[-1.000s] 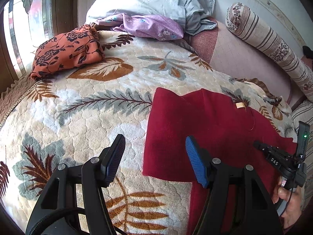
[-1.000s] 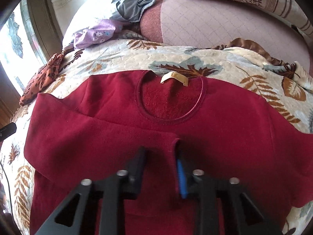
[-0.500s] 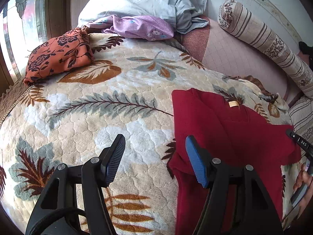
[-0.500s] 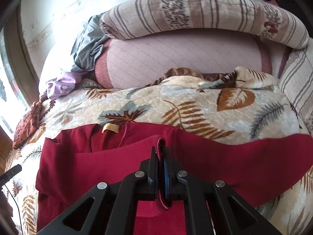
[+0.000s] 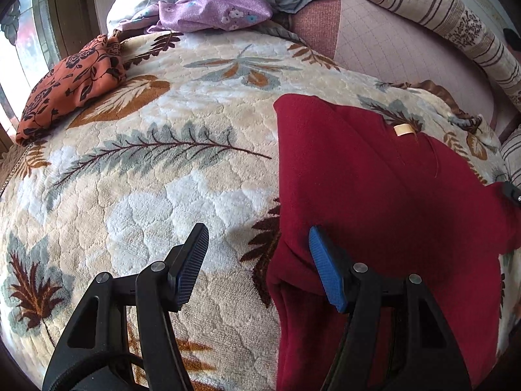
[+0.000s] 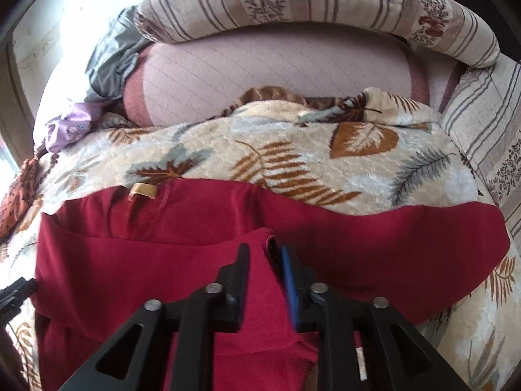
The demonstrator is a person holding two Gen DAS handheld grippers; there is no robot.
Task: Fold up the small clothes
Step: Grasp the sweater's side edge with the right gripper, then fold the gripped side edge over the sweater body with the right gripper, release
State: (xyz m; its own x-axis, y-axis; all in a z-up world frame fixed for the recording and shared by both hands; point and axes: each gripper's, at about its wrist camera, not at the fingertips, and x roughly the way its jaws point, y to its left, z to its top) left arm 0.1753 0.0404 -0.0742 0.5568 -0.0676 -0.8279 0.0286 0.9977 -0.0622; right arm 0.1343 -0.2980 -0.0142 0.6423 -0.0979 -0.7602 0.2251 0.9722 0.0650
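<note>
While right tongs (image 6: pixel 265 257) just opening, red sweater (image 6: pixel 195 260) cuff loose between pads; left tongs (image 5: pixel 259 247) spread, empty, straddling sweater edge over leaf-print blanket (image 5: pixel 146 163).

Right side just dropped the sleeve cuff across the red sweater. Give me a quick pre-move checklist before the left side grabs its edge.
1. Right gripper let go: ok; jaws have just been opening, the cuff lies between them, pads not pressing.
2. Left gripper open: ok, nothing held.
3. Left gripper lined up on the red sweater: ok; its left edge sits between the fingers.
4. Sleeve lies flat across the body: cannot tell, gripper hides part.
5. Blanket beside the sweater free of other clothes: ok; orange garment and purple garment lie far off.
</note>
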